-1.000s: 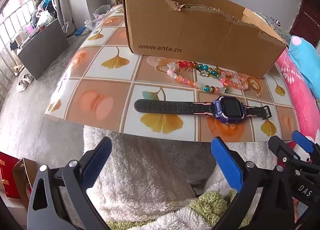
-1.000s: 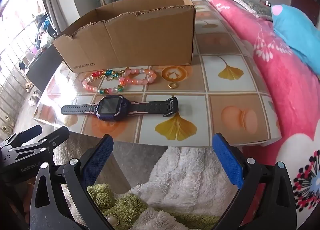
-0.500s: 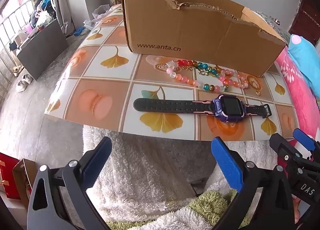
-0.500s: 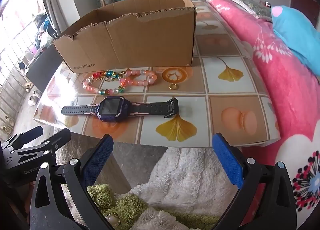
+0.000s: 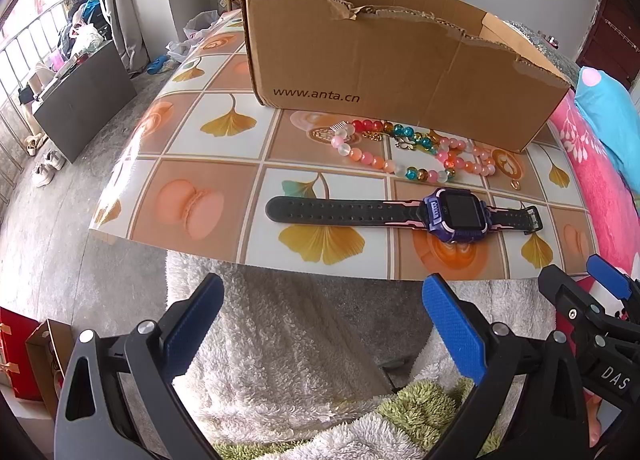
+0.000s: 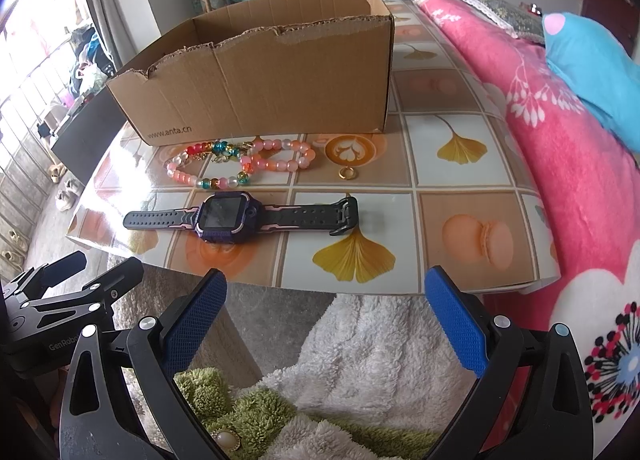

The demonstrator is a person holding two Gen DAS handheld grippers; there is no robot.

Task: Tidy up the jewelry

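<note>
Both the left hand-held gripper (image 5: 322,324) and right hand-held gripper (image 6: 326,320) gape empty at lower frame. Mid-frame on the bench (image 6: 460,176), the watch (image 6: 240,216) lies before tangled bead bracelets (image 6: 244,162); the cardboard box (image 6: 272,80) hides its inside.

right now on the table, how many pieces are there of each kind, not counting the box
watches: 1, the purple and black watch
bead bracelets: 2, the multicolour bracelet and the pink bracelet
rings: 1, the small gold ring
small gold charms tangled in the beads: too small to count
total: 4 clear pieces, all in front of the cardboard box
</note>
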